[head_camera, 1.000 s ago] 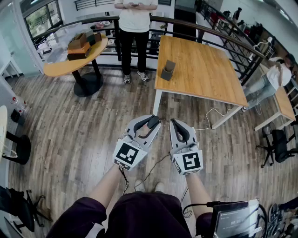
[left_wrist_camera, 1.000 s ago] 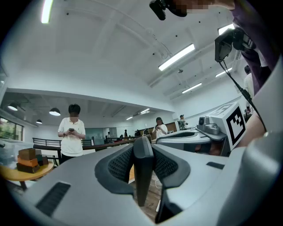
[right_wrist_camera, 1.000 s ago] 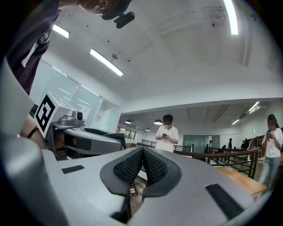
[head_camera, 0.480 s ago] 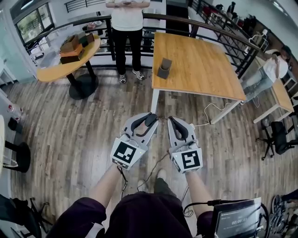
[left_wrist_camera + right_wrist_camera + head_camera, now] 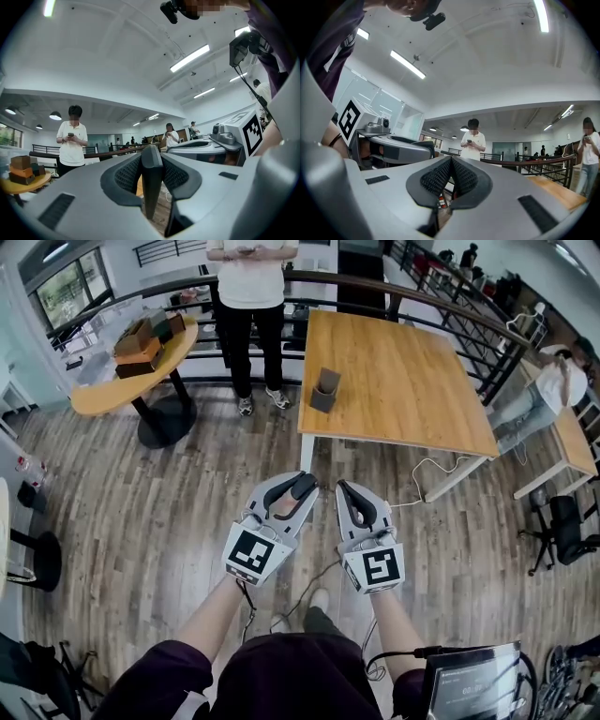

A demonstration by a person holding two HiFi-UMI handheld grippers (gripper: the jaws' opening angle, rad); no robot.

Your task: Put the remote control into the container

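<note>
The left gripper [image 5: 296, 489] is clamped on the remote [image 5: 151, 180]. In the left gripper view the dark slab stands edge-on between the two pads, both pressing against it, so the jaws are partly apart around its width. The right gripper [image 5: 343, 491] is closed and empty, its pads meeting at the tips. Both grippers are held side by side at waist height over the floor [image 5: 169, 502], short of the table [image 5: 403, 381].

The container [image 5: 324, 390], a small grey upright box, stands on the table close to its left edge and towards the near-left corner. The rest of the tabletop is bare wood. The table's near edge runs at a slant from the white leg [image 5: 305, 451] off to the right, and the grippers are just in front of that leg.

Between the holder and the table there is open plank floor. A thin cable [image 5: 427, 470] loops across it below the near edge, on the right. A railing [image 5: 441, 315] curves behind the table's far and right sides. A person [image 5: 246, 296] stands beyond the far-left corner. A round table [image 5: 103, 395] carrying boxes [image 5: 141, 338] is well off to the left, with clear floor between it and the square table. A chair [image 5: 562, 521] stands at the far right.
</note>
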